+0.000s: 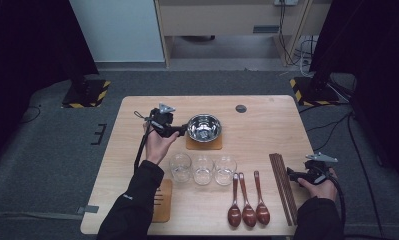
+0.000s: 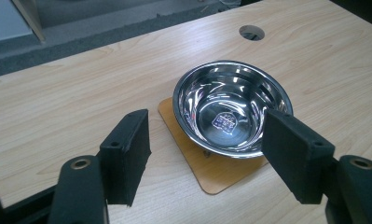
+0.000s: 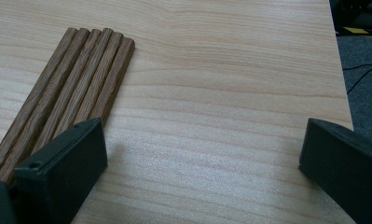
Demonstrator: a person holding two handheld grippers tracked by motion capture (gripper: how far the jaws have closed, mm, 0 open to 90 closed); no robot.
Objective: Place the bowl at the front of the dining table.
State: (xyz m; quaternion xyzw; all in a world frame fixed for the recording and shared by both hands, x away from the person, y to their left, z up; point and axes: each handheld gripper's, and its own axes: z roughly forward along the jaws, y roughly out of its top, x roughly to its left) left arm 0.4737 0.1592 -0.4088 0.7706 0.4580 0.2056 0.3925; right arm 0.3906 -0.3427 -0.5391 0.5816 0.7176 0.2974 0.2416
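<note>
Grey carpet surrounds a pale rectangular wooden table [image 1: 267, 125], seen from above, with dark curtains at both sides of the room. Near the table's left front edge lies a flat slotted wooden coaster [image 1: 163, 200], partly under the person's left sleeve. Farther back, the left gripper [image 1: 183, 131] is held above the tabletop, its tips right at the left rim of a shiny round steel bowl [image 1: 204, 127]. That bowl sits on a square wooden coaster [image 1: 204, 143] near the table's middle, well clear of every edge. In the left gripper view the jaws stand apart with nothing between them; one jaw overlaps the bowl's rim, and I cannot tell whether it touches. Bare wood lies open to the left of the bowl. In front of the bowl stand three clear drinking glasses [image 1: 203, 169] in a row, then three dark wooden spoons [image 1: 248, 202], then a bundle of brown wooden chopsticks [image 1: 283, 187]. At the right edge, the right gripper [image 1: 290, 173] rests low just beside the chopsticks, jaws wide and empty over bare wood.
</note>
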